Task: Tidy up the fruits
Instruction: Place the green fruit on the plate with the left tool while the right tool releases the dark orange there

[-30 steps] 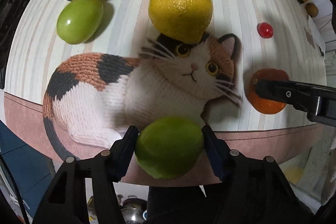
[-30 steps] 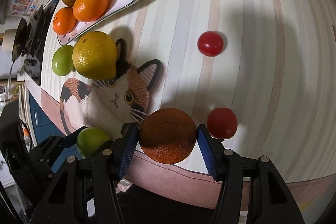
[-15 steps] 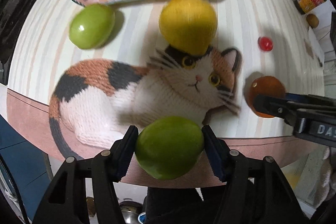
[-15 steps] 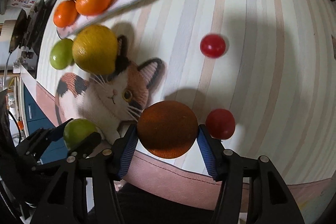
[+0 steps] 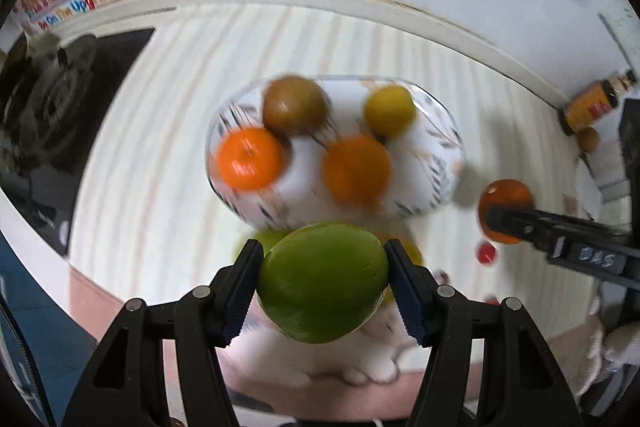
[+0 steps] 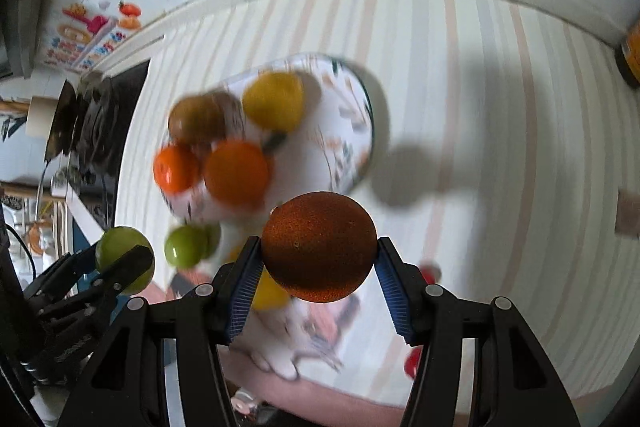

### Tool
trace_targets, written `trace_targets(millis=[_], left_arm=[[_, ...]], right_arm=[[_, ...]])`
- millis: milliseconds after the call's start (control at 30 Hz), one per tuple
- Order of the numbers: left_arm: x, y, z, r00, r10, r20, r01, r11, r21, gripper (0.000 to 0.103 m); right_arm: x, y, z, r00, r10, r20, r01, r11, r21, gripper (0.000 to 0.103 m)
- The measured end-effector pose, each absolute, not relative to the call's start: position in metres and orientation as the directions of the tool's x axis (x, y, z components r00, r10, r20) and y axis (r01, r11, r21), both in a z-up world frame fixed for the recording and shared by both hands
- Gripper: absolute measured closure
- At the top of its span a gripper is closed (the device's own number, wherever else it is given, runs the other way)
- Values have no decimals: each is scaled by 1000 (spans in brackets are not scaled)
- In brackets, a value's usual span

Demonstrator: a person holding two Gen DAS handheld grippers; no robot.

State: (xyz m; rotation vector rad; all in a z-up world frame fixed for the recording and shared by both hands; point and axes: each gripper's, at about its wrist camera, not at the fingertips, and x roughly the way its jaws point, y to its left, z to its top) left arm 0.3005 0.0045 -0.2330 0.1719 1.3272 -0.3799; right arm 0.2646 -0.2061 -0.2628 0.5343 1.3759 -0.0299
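Green fruit (image 5: 322, 281), smooth-skinned and firmly pinched between the blue pads of the left gripper (image 5: 322, 287), is carried up off the table, and the right gripper (image 6: 318, 271) has a dark, pebbly orange (image 6: 319, 246) clamped the same way. Both are gripped across the widest part, which looks sensible for round things that would squirt out of a shallower hold. Ahead of both lies the patterned white plate (image 5: 440, 131), already loaded: two bright oranges (image 5: 250, 159), a brownish fruit (image 5: 294, 105) and a small yellow one (image 5: 389, 111), all blurred by motion. That plate reads as the collecting spot, so each gripper appears to be bringing its fruit there. Bare patches show at the plate's right end, nearest the right gripper; the left one may have to squeeze in at the near edge. Down on the striped tablecloth (image 6: 500, 107) a second green fruit (image 6: 186, 247) sits just short of the plate, a large yellow fruit (image 6: 270, 293) is mostly hidden behind the grippers, and small red tomatoes (image 5: 486, 252) wait further right. Watch for rolling once anything lands against its neighbours.
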Motion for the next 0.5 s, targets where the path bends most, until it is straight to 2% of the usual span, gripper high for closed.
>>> trace_targets(millis=[333, 500], left_arm=[[351, -5, -287, 104, -104, -989, 326, 943, -65, 43], [356, -5, -298, 56, -100, -993, 295, 952, -79, 43]], right_arm=[[329, -197, -296, 137, 268, -954, 331, 895, 299, 44], [336, -192, -315, 105, 318, -942, 353, 874, 334, 43]])
